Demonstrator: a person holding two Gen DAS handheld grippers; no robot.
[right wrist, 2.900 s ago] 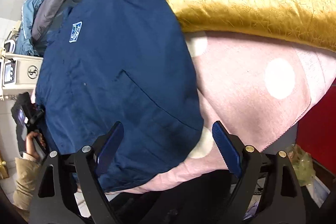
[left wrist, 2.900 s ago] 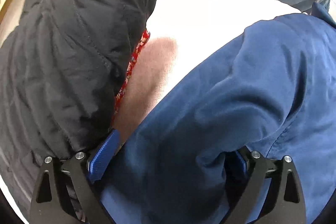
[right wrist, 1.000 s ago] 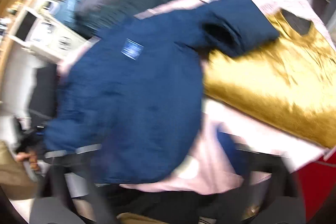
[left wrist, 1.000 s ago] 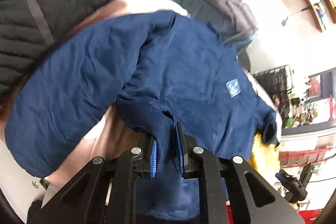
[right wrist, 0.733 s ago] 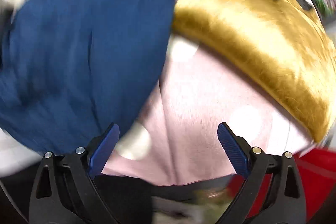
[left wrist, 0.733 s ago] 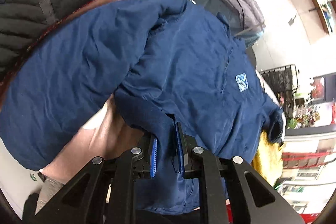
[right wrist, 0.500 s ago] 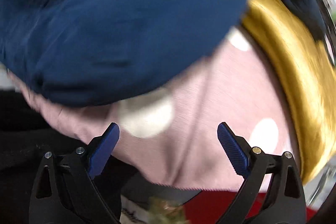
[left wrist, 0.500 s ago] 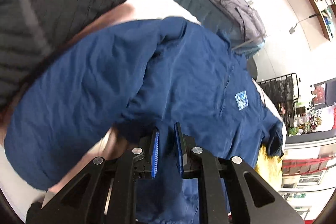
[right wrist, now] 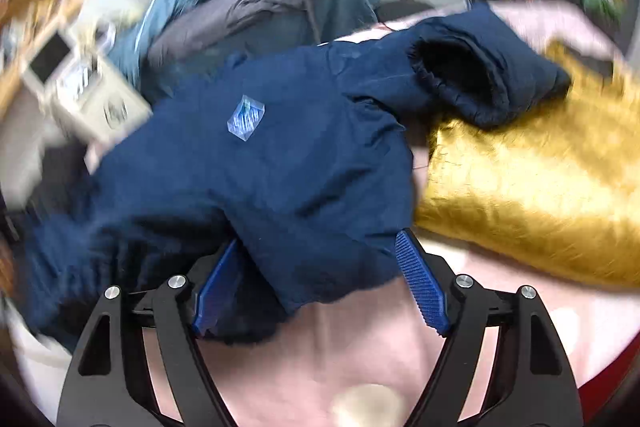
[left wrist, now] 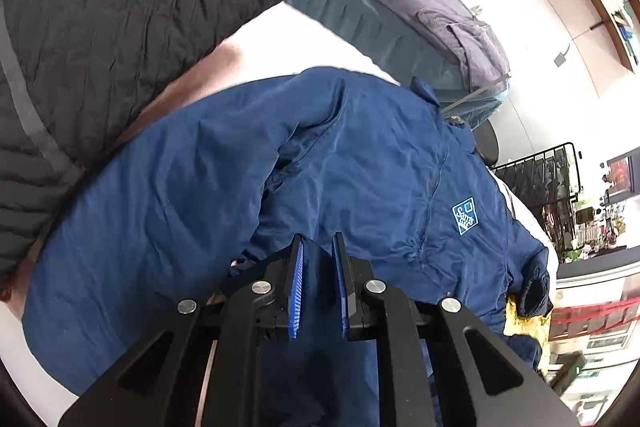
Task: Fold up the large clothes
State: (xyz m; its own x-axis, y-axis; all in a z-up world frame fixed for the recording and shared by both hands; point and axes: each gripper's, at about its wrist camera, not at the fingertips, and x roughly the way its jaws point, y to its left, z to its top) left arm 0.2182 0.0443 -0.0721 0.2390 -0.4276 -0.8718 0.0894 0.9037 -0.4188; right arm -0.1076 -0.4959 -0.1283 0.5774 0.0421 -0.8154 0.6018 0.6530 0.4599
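The left gripper (left wrist: 318, 283) is pinching a fold of the blue jacket (left wrist: 360, 167) near its lower edge; its two pads are standing close together with dark cloth between them. The right gripper (right wrist: 320, 283) is standing wide apart at the jacket (right wrist: 260, 179) hem, and the cloth is lying between its fingers, but nothing is being pressed there. This view is blurred, so fine detail is not sure.

The jacket is lying face up on a pink cover (right wrist: 340, 355) with pale dots, its chest logo (left wrist: 465, 218) showing. One sleeve (left wrist: 160, 219) is lying across toward the black quilted coat (left wrist: 100, 27), and the other cuff (right wrist: 460, 79) is resting on a gold cushion (right wrist: 540, 187). More coats are heaped behind it.

I judge the jacket to be padded and soft, rather bulky but not heavy. The shell is looking smooth and a little shiny, so it is probably slippery, and a thin pinch may slide out. It seems better to take a thick part: the hem seam, a cuff or the shoulder seam, with both layers together. When it is lifted by one corner only, the rest will probably sag and drag the sleeve along, so two holds well apart on the same edge should keep the fold straight.
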